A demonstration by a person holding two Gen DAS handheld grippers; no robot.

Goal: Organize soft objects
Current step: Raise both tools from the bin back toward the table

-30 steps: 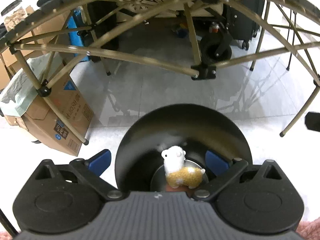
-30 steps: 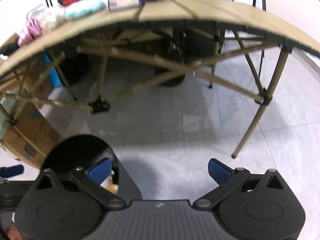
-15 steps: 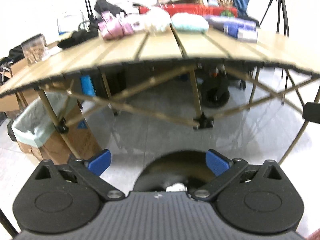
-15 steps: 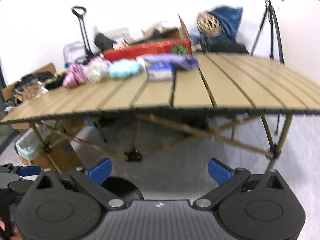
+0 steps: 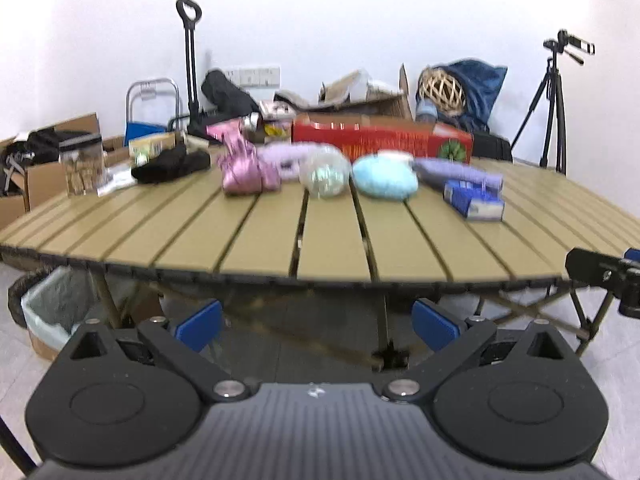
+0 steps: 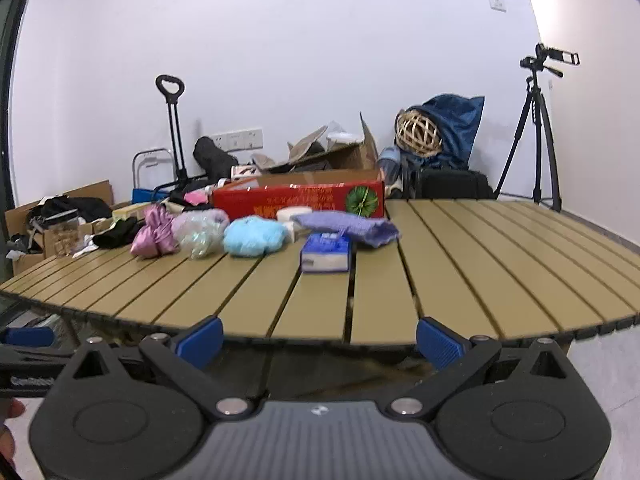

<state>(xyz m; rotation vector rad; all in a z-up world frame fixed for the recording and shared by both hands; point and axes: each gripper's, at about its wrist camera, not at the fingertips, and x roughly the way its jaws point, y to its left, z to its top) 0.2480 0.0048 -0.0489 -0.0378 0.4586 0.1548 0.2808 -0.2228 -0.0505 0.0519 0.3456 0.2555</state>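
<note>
Where slats run bare: two spread grippers, one blue bundle.

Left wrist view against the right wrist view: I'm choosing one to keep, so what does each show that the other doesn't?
Only the left wrist view shows the lined bin under the table and the right gripper at its edge. Only the right wrist view shows the left gripper and a fingertip. Both show the table, pink bundle, blue bundle, purple cloth, tissue pack, red box and tripod.
</note>
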